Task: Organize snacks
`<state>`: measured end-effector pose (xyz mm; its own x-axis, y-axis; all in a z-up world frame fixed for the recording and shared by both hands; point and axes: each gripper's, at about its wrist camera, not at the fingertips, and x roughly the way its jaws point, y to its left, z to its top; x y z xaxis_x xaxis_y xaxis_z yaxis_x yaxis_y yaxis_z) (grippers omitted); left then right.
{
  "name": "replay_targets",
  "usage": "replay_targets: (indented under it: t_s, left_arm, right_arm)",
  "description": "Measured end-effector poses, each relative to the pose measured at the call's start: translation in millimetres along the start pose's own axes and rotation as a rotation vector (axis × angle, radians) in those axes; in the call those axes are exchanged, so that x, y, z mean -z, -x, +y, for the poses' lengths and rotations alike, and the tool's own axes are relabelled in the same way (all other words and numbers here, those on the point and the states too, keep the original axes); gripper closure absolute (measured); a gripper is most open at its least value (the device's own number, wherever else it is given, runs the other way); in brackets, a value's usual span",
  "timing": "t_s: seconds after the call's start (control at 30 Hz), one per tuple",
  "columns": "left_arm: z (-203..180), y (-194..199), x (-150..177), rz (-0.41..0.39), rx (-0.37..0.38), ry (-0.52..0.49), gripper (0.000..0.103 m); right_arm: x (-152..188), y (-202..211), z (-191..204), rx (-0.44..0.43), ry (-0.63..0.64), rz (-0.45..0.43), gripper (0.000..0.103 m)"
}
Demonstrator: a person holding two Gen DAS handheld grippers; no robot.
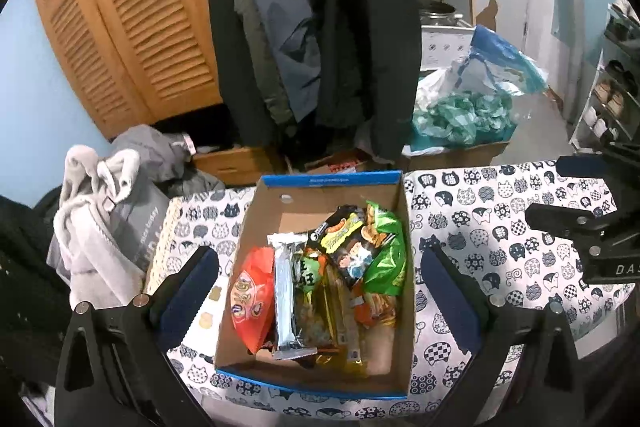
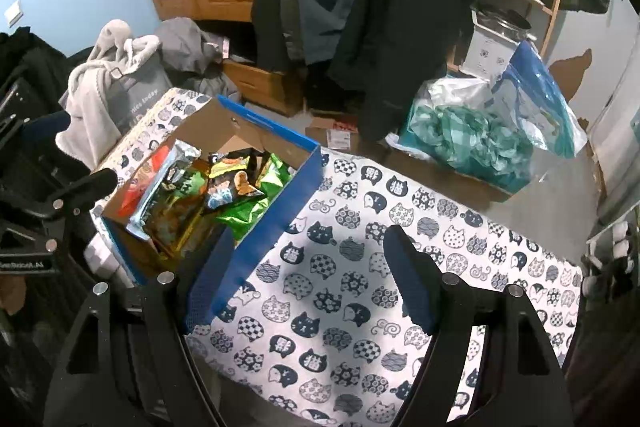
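Snacks (image 1: 320,283) overlap in the box (image 1: 394,363), lower packets largely hidden.

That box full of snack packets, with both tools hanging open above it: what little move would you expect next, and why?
Probably the left tool dips into the cardboard box toward one packet, perhaps the green bag on top. Its fingers stand apart on either side of the box, holding nothing, and the packets lie jumbled. The right tool is open over bare cat-print cloth beside it.
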<state>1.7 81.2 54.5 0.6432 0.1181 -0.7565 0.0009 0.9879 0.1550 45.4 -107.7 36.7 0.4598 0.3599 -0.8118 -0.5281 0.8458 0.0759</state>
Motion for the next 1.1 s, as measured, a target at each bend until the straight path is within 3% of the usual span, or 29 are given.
replay_targets:
  t_s: [0.3,0.5,1.1]
  left_arm:
    - [13.9,-15.2,2.8,0.046,0.012,0.063,0.001]
    - [11.2,-22.1,3.7,0.062,-0.008,0.041,0.001]
    - [13.0,-30.6,7.0,0.108,0.032,0.068,0.001]
  right_arm:
    - [-1.0,-24.1,-4.4,-0.010,-0.007,0.048,0.027]
    - [-2.3,-29.2,-5.5,-0.008,-0.005,0.059,0.027]
    - [-2.4,-31.6,-1.9,-0.013,0.004,0.059,0.027]
